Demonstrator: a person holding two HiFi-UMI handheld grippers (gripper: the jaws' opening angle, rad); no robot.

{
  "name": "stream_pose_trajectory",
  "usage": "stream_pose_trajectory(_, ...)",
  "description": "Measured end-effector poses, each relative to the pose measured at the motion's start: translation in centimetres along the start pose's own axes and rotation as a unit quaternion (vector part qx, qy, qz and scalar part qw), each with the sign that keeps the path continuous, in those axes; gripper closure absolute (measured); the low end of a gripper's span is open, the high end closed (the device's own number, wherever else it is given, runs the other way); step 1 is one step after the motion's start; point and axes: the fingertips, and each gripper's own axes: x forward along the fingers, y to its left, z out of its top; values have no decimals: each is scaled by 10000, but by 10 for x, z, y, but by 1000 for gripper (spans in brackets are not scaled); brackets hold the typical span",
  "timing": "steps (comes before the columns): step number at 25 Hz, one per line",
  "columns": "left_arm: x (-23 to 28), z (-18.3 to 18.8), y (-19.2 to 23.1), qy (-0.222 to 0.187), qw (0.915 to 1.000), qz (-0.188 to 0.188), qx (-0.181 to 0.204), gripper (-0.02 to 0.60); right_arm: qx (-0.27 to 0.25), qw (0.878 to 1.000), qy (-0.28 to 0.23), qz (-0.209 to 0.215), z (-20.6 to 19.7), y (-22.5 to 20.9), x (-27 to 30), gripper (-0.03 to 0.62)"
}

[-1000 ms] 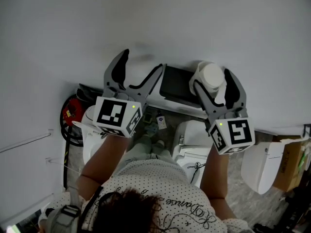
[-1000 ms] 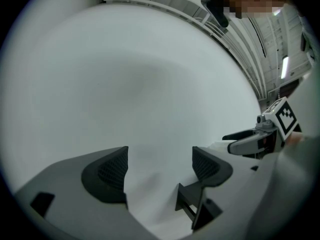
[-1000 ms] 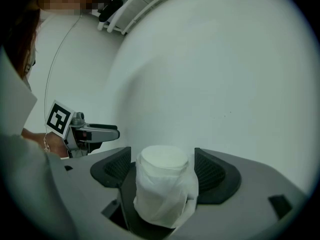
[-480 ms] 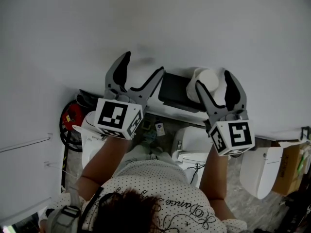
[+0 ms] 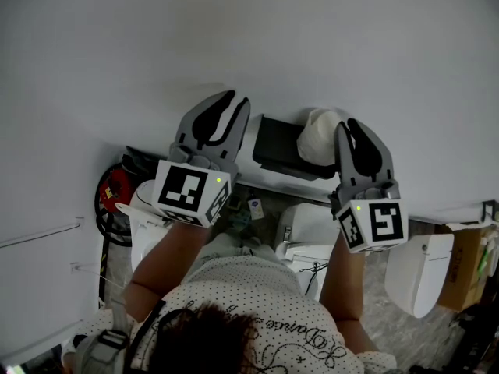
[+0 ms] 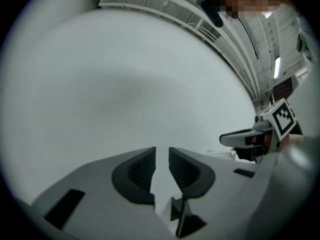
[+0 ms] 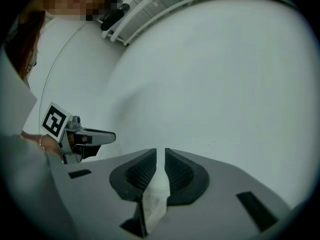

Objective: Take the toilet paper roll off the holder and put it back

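1. Both sets of jaws have just been closing: a second ago they stood wide apart in the head view, and now each pair is drawn in.
2. Left gripper [image 5: 234,98]: closed down to a thin slit. Its own view shows only bare wall [image 6: 125,84] through the slit, so I hold nothing on that side.
3. Right gripper [image 5: 347,125]: pinched on white paper [image 7: 156,194]. The right gripper view shows the sheet caught between the ribbed pads and trailing back toward the camera.
4. Toilet paper roll [image 5: 316,135]: a white mass against the wall, at the right end of the black holder [image 5: 273,145]. It lies directly ahead of my right gripper's tips and touches them. Whether it sits on the holder or has already come free of it, I cannot tell.
5. Governing relation: the roll is on the right side of the holder, the left gripper on the holder's far left side and apart from the roll. The right hand is plainly the nearer.
6. Long axis of the roll: not readable here, because the roll looks soft and squashed from above.
7. Judgement: the grip appears to be on loose paper, not the roll's body, so a pull may unwind it without lifting the roll.
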Motion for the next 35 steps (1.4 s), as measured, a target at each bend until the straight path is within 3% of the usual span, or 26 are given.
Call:
stream_pose_trajectory(4, -1, 3, -1, -38, 10000, 3, -2, 552, -2, 9998, -115, -185, 5, -4, -6, 582)
stream_pose_trajectory(19, -32, 7, -24, -110, 9999, -37, -61, 573, -103, 9982, -360, -475, 10, 22, -46, 582)
stream_pose_trajectory(35, -55, -35, -41, -111, 9996, -221, -115, 575, 172, 9981, -145, -574, -40, 53, -49, 582)
